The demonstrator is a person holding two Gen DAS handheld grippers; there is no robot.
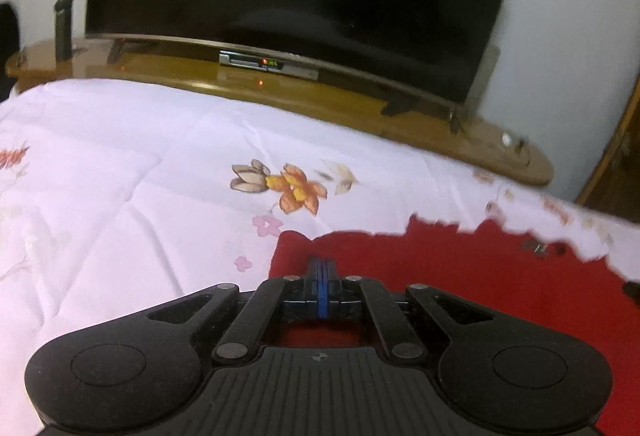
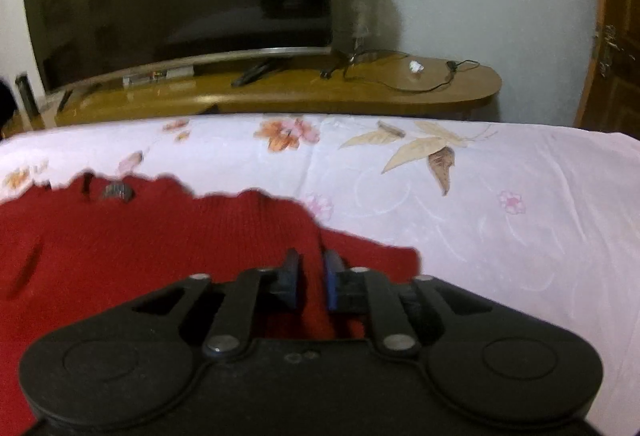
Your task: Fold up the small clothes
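- Red knit garment point(image 1: 460, 276) lies on floral bedsheet point(image 1: 140, 156), spread w/ far edge ragged/blurred toward TV stand point(image 1: 360, 104). Seen also from right wrist point(image 2: 140, 236); small dark label point(image 2: 118, 191) near its far edge.
- Left gripper point(image 1: 321, 268): blue pads pressed together, no gap visible. Sits over garment's left edge; can't tell if any cloth is pinched btwn them, none shows.
- Right gripper point(image 2: 312, 272): fingers point(image 2: 332, 268) part-closed w/ a ridge of red knit rising btwn them, so looks clamped on the fabric near garment's right side.
- Handling, my guess: light, soft, floppy knit; stretches + sags, no stiffness, not fragile. Grippy texture, unlikely to slip.
- Best hold: 2 corners or hem edge, 1 per gripper, pinching the full thickness so the layers lift together.
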